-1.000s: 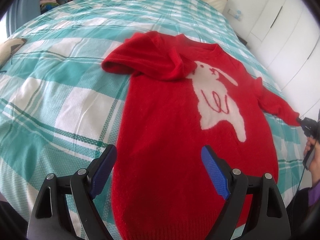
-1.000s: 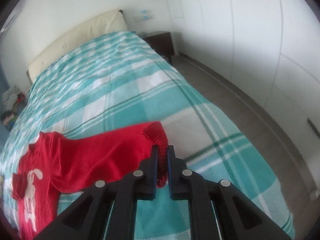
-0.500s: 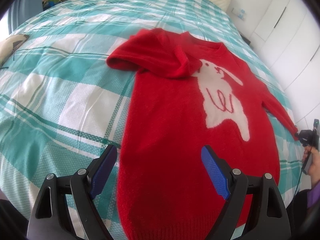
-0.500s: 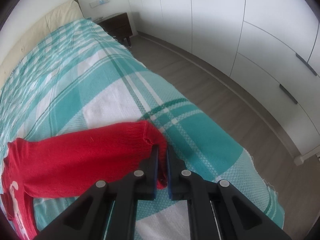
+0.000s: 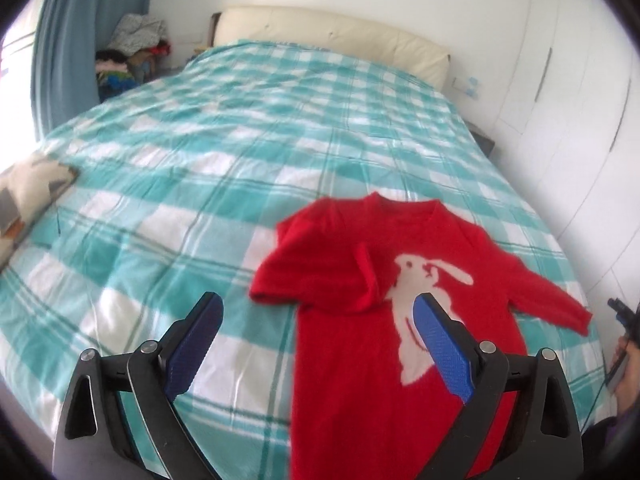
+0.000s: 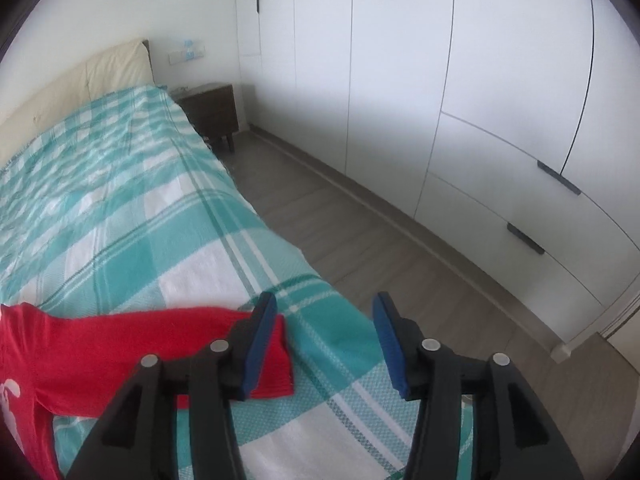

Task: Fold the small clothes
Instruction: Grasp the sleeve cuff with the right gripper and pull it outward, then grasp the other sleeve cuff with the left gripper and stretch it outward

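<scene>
Here the red sweater (image 5: 344, 360) lies flat on the bed (image 5: 224, 152), its long axis running from the hem near the foot to the neckline, which points toward the cream headboard (image 5: 332, 36). One sleeve is folded across the chest beside the white rabbit (image 5: 420, 296); the other sleeve (image 6: 160, 344) stretches sideways toward the bed's edge, its cuff flat on the teal-and-white checked cover. The left gripper (image 5: 316, 344) hangs wide open above the sweater, holding nothing. The right gripper (image 6: 324, 344) has just been opening, its jaws apart and empty beside the cuff. White wardrobes (image 6: 460, 100) line the wall, with a dark nightstand (image 6: 212, 112) and grey wood floor (image 6: 360, 240).
</scene>
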`<state>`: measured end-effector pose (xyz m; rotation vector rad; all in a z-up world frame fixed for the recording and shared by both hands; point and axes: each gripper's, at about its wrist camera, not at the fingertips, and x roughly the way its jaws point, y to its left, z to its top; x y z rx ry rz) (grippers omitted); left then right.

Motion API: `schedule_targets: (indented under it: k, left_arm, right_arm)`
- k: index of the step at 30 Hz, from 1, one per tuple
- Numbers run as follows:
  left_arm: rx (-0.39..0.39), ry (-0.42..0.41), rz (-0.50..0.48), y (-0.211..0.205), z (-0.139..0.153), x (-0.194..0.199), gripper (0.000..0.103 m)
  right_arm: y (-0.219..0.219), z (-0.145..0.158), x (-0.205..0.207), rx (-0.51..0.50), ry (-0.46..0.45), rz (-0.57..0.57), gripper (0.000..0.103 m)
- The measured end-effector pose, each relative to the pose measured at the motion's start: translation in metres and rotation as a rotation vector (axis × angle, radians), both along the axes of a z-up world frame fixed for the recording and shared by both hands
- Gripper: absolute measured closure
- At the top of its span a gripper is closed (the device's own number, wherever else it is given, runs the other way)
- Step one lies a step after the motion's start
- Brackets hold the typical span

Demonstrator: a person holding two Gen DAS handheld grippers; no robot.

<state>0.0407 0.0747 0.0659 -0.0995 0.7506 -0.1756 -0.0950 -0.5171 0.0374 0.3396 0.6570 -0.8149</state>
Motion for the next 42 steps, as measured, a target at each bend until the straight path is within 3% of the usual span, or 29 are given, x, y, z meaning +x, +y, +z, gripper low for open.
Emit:
schedule_targets:
  k: [2, 5, 8, 12, 13, 14, 15, 16, 18, 21, 25, 29, 32, 34, 36, 42]
  left_arm:
    - [0.025, 0.062, -0.102, -0.02, -0.008, 0.037, 0.006]
    - [0.0, 0.238, -0.214, -0.05, -0.042, 0.094, 0.011]
    - [0.01, 0.358, -0.198, -0.07, -0.078, 0.136, 0.023]
    - [0.066, 0.429, -0.149, -0.082, -0.115, 0.165, 0.035]
    - [0.044, 0.443, -0.15, -0.083, -0.121, 0.168, 0.048]
    - [0.008, 0.455, -0.161, -0.084, -0.125, 0.17, 0.075]
    - [-0.034, 0.469, -0.186, -0.085, -0.129, 0.169, 0.093]
    - [-0.054, 0.461, -0.205, -0.086, -0.127, 0.166, 0.1]
    - [-0.054, 0.369, -0.199, -0.08, -0.11, 0.156, 0.1]
    - [-0.161, 0.262, -0.066, -0.026, -0.07, 0.144, 0.1]
    - [-0.261, 0.142, 0.284, 0.09, -0.034, 0.126, 0.1]
    - [-0.238, 0.08, 0.577, 0.183, -0.034, 0.099, 0.1]
    - [-0.194, 0.054, 0.722, 0.217, -0.055, 0.077, 0.1]
    - [-0.182, 0.102, 0.804, 0.235, -0.076, 0.068, 0.1]
    - [-0.285, 0.161, 0.852, 0.251, -0.095, 0.063, 0.1]
    - [-0.184, 0.24, 0.958, 0.26, -0.109, 0.05, 0.1]
  right_arm:
    - [0.015, 0.005, 0.003, 0.024, -0.049, 0.064, 0.039]
    - [0.041, 0.004, 0.012, 0.054, -0.062, 0.172, 0.039]
    - [0.069, 0.0, 0.022, 0.025, -0.032, 0.265, 0.039]
    - [0.093, -0.003, 0.028, -0.02, 0.005, 0.342, 0.039]
    - [0.095, -0.005, 0.032, -0.03, 0.015, 0.354, 0.039]
    - [0.097, -0.007, 0.034, -0.036, 0.021, 0.361, 0.039]
    - [0.099, -0.008, 0.035, -0.037, 0.024, 0.367, 0.039]
    - [0.1, -0.009, 0.036, -0.034, 0.027, 0.373, 0.039]
    - [0.101, -0.011, 0.038, -0.026, 0.031, 0.378, 0.039]
    - [0.101, -0.012, 0.039, -0.012, 0.027, 0.384, 0.039]
    - [0.101, -0.009, 0.037, -0.015, 0.011, 0.386, 0.039]
    - [0.104, -0.009, 0.039, -0.007, 0.005, 0.389, 0.039]
    - [0.109, -0.012, 0.043, -0.013, 0.013, 0.398, 0.039]
    - [0.115, -0.015, 0.045, -0.026, 0.028, 0.41, 0.039]
    - [0.12, -0.019, 0.048, -0.032, 0.049, 0.424, 0.039]
    - [0.128, -0.025, 0.053, -0.035, 0.068, 0.448, 0.039]
